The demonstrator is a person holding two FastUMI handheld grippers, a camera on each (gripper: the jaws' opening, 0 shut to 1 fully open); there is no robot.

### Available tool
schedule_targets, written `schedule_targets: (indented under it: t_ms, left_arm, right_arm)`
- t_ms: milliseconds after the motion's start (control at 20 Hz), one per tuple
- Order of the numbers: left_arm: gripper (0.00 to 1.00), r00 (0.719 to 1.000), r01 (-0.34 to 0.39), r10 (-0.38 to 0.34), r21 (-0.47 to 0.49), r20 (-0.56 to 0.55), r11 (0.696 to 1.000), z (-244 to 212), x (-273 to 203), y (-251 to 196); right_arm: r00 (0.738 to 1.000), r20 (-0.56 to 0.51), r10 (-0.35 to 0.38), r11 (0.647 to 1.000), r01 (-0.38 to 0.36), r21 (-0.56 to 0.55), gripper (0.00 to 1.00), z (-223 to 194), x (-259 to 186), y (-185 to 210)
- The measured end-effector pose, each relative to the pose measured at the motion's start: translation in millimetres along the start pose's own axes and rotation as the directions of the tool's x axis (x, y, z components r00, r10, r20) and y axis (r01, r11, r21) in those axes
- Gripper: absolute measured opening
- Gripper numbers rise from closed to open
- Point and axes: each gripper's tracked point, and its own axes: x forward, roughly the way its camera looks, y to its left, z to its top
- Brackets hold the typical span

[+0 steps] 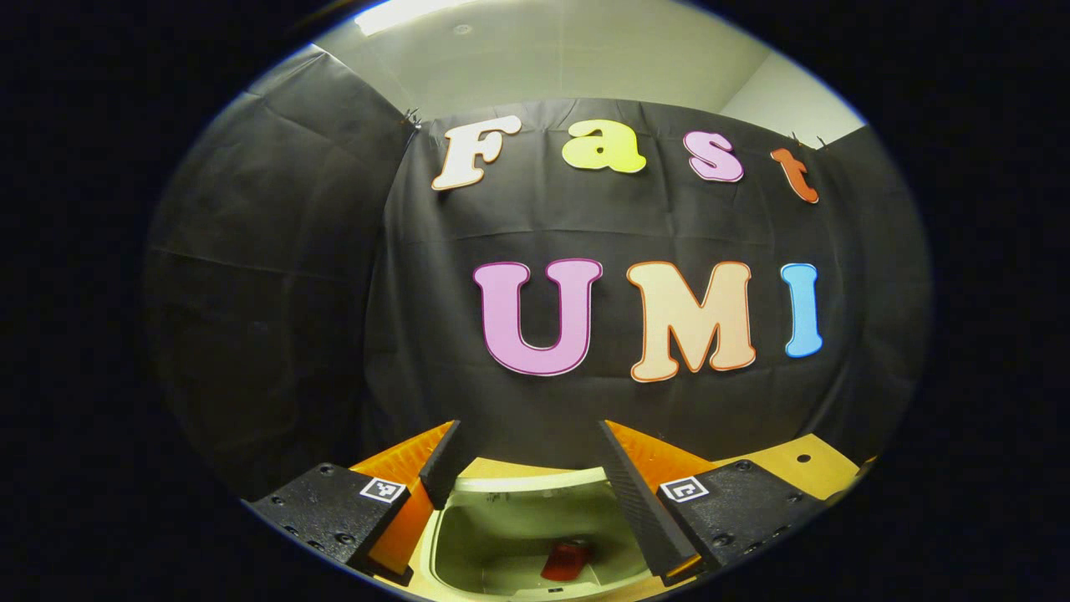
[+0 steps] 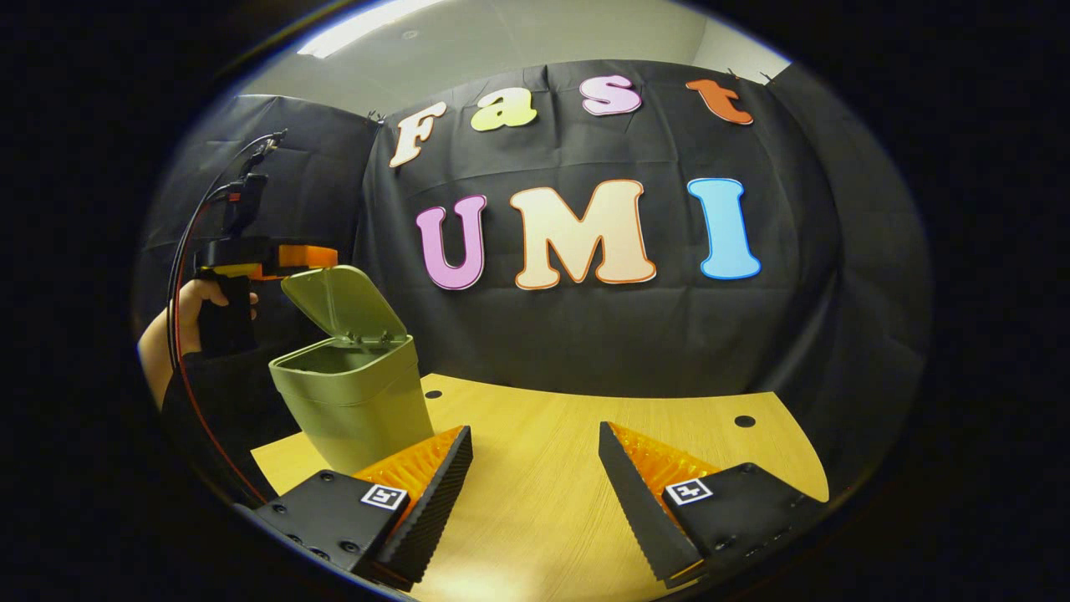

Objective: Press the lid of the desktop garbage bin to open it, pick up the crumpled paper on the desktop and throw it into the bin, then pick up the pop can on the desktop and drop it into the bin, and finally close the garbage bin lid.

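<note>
**Can in the bin, lid waiting to be shut**

Hovering released over the open bin: left hand-held gripper, fingers spread wide at the bottom of the left gripper view, gripping nothing. Lying directly beneath, low in the frame: one red pop can, resting on the floor of the garbage bin. Not showing clearly down there: the crumpled paper, so no telling where it is.

Hanging released too: right hand-held gripper, bottom centre of the right gripper view, above bare counter. Standing at left of that frame: one bin, with its lid tilted up and back on the rear hinge, and the left hand-held gripper held just above it by a hand at the frame's far left.

Judging the handling: lid probably thin, light, springy plastic, needing only a gentle push on its top near the free front edge. Bin likely light enough to skid or tip under a hard shove. Counting: two hand-held grippers, one bin, one lid, one can.
</note>
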Motion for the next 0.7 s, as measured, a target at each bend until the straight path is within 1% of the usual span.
schedule_targets:
  t_ms: [300, 350, 450, 700]
  left_arm:
    - [0.94, 0.999, 0.007, -0.007, -0.003, -0.04, 1.0, -32, -23, -6]
    - [0.92, 0.999, 0.006, -0.006, -0.005, -0.048, 1.0, -39, -26, -7]
    - [0.94, 0.997, 0.008, -0.008, -0.007, -0.077, 1.0, -55, -30, -10]
    - [0.94, 0.99, 0.017, -0.02, -0.021, -0.14, 1.0, -88, -36, -14]
  right_arm:
    - [1.0, -0.012, 0.018, 0.999, -0.018, -0.03, 0.96, -1, -2, -1]
    - [1.0, -0.015, 0.019, 0.999, -0.02, -0.033, 0.96, -2, -2, -1]
    - [1.0, -0.02, 0.021, 0.999, -0.021, -0.034, 0.95, -4, -2, -1]
    - [0.999, -0.03, 0.016, 0.998, -0.018, -0.058, 0.96, -8, -1, -1]
